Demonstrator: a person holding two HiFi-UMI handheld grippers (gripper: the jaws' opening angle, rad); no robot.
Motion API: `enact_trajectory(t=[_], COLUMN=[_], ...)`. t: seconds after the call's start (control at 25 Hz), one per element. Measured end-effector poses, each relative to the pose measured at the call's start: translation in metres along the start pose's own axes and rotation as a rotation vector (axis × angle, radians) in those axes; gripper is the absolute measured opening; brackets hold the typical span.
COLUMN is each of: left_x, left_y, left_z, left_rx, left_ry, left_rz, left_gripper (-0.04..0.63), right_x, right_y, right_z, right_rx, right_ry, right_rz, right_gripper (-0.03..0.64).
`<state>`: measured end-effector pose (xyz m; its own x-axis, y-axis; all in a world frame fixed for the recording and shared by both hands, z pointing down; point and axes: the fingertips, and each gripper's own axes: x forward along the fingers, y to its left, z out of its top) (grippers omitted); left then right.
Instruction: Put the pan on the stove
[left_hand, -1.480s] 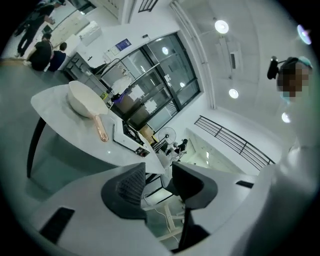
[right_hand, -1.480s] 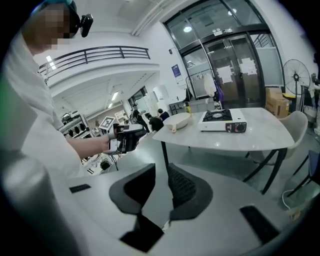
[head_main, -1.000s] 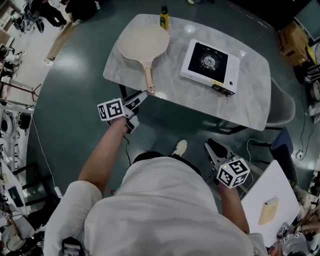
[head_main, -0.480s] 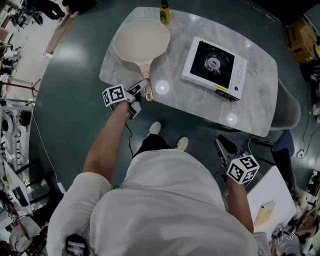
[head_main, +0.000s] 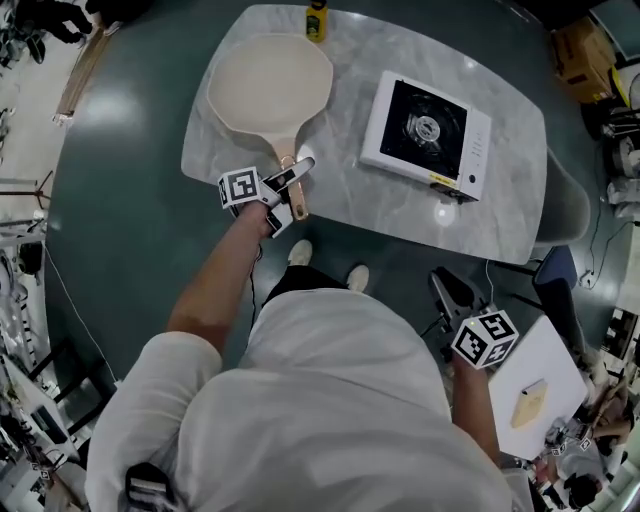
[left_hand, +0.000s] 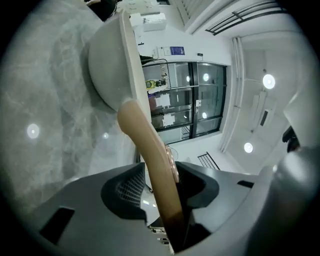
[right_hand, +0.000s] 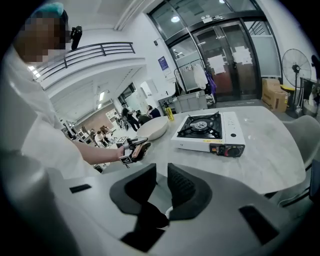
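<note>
The cream pan (head_main: 270, 80) lies on the marble table (head_main: 350, 190) at its left end, its wooden handle (head_main: 290, 185) pointing to the near edge. My left gripper (head_main: 297, 175) is at that handle. In the left gripper view the handle (left_hand: 150, 150) runs between the jaws of the left gripper (left_hand: 162, 172), which are closing; it lies against one pad with a slit at the other. The white stove (head_main: 425, 125) with a black burner sits to the right, apart from the pan. My right gripper (head_main: 445, 290) hangs below the table edge, shut and empty (right_hand: 161, 175).
A yellow bottle (head_main: 316, 20) stands at the table's far edge behind the pan. A grey chair (head_main: 565, 200) is by the table's right end. A white board (head_main: 535, 395) with a wooden block lies low at the right. People stand far off.
The left gripper has moved up to the table and onto the pan handle, which now lies between its jaws. The right gripper has stayed low at the right.
</note>
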<state>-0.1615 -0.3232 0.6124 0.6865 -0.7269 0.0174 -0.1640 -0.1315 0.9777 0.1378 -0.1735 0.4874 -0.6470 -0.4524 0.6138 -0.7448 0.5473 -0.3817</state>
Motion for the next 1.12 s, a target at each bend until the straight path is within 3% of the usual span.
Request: enact_trajectory(t=[0.12,0.32,0.52,0.68,1.12], left_x=[0.006,0.02,0.022,0.023,0.025], left_y=[0.002,-0.016,-0.021,-0.031,-0.057], left_z=[-0.005,-0.011,-0.012,-0.007,-0.012], left_rx=[-0.046,-0.047,-0.055,-0.017,0.016], left_ry=[0.051,0.147,0.143,0.125,0.135], left_rz=[-0.04,-0.118,-0.126,-0.143,-0.158], left_gripper=[0.137,0.041,0.031,0.034,0.055], right_x=[-0.002,-0.007,-0.011,-0.011,-0.005], right_y=[0.003,0.005,0.01,0.011,0.015], right_z=[-0.002,-0.003,-0.002,-0.009,-0.013], right_rx=[0.01,0.03,0.048,0.071,0.083], right_ry=[0.001,-0.018,-0.044,-0.042,-0.039], right_rz=[-0.035,-0.082,-0.12,-0.137,-0.132], right_gripper=[0.078,0.078,0.078,0.078,0.08])
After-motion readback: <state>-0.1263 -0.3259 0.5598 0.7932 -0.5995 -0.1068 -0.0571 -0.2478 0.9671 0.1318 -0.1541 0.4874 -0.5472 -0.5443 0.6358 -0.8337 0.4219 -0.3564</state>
